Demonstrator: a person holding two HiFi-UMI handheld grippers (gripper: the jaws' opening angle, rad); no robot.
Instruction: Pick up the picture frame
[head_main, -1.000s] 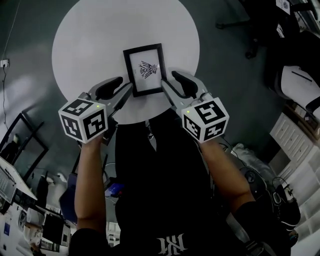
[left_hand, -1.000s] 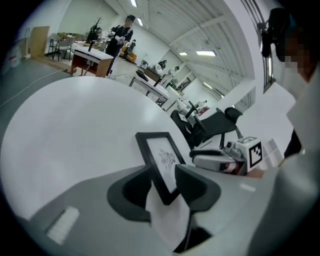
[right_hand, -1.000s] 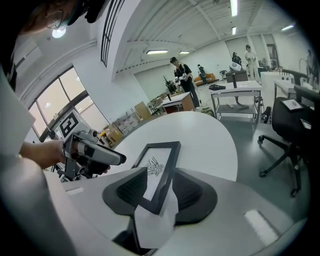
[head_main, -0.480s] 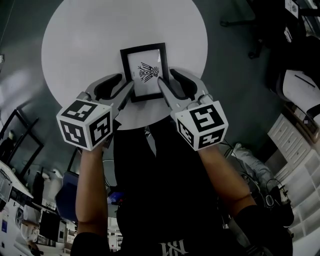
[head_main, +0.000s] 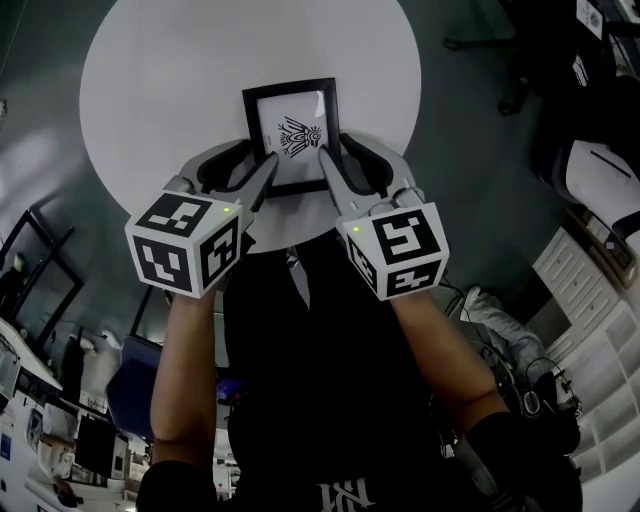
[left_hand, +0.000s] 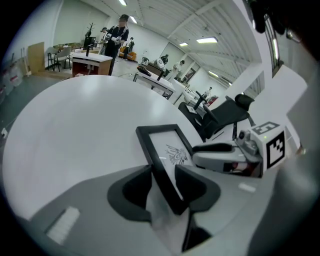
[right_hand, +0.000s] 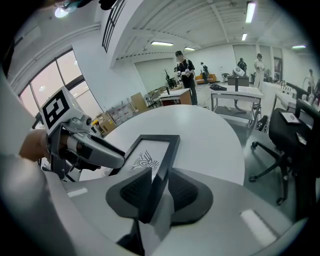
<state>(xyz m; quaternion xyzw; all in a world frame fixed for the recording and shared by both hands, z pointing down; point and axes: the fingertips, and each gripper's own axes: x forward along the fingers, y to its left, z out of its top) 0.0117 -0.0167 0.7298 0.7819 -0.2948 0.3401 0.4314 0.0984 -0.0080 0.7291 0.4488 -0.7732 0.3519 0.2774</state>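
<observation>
The left tongs (left_hand: 164, 176) pinched the left rail of the picture frame (head_main: 290, 84). The right tongs (right_hand: 159, 181), which had just been closing, pinched the right rail. Both held only the near end, so on lifting, the far end could sag and the smooth rails slip, or uneven hands twist it. The frame lay flat on the desk (head_main: 150, 90). No container showed; the frame held only a drawing (head_main: 297, 135).

The black rectangular picture frame (head_main: 290, 110) lies on the round white counter (head_main: 150, 90), toward its near edge; the left gripper (head_main: 262, 158) has its jaws pinching the frame's left rail; the right gripper (head_main: 334, 150), jaws just closing, pinches its right rail.
</observation>
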